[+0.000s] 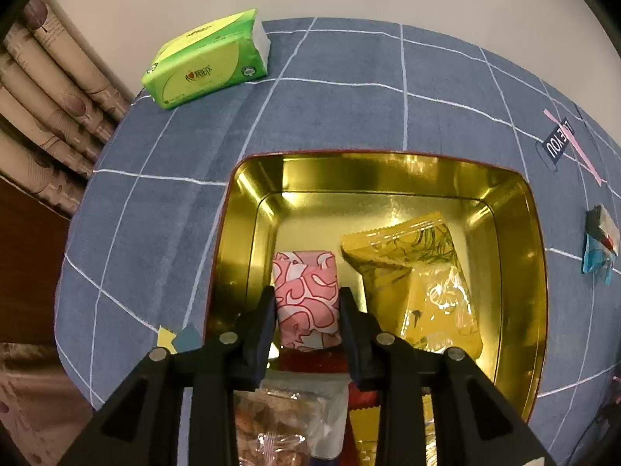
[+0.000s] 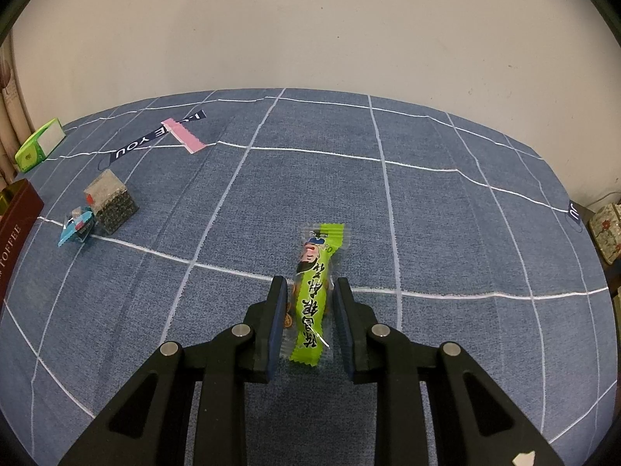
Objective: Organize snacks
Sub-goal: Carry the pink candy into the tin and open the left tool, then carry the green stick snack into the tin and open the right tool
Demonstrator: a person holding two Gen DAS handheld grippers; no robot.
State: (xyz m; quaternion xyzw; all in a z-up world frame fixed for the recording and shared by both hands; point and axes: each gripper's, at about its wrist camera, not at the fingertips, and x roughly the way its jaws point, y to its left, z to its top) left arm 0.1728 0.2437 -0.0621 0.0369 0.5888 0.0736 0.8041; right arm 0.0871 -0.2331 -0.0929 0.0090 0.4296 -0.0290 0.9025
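Note:
An open gold tin (image 1: pixel 388 171) sits on the blue checked tablecloth (image 1: pixel 349 116). Inside it lie a yellow snack packet (image 1: pixel 419 272) and, nearer the camera, a clear packet (image 1: pixel 287 419) partly hidden by the fingers. My left gripper (image 1: pixel 306 291) points down into the tin, its pads touching both sides of a pink patterned packet (image 1: pixel 306 303). In the right wrist view, my right gripper (image 2: pixel 310 283) is shut on a long green snack packet (image 2: pixel 314 295) over the cloth. The tin's red outer wall (image 2: pixel 15 225) shows at the far left.
A green tissue pack (image 1: pixel 205 66) lies at the table's far left corner by the curtain. A speckled cube packet (image 2: pixel 112 204), a blue wrapped candy (image 2: pixel 77 229) and a pink strip (image 2: pixel 182 136) lie on the cloth left of the right gripper. A white wall stands behind.

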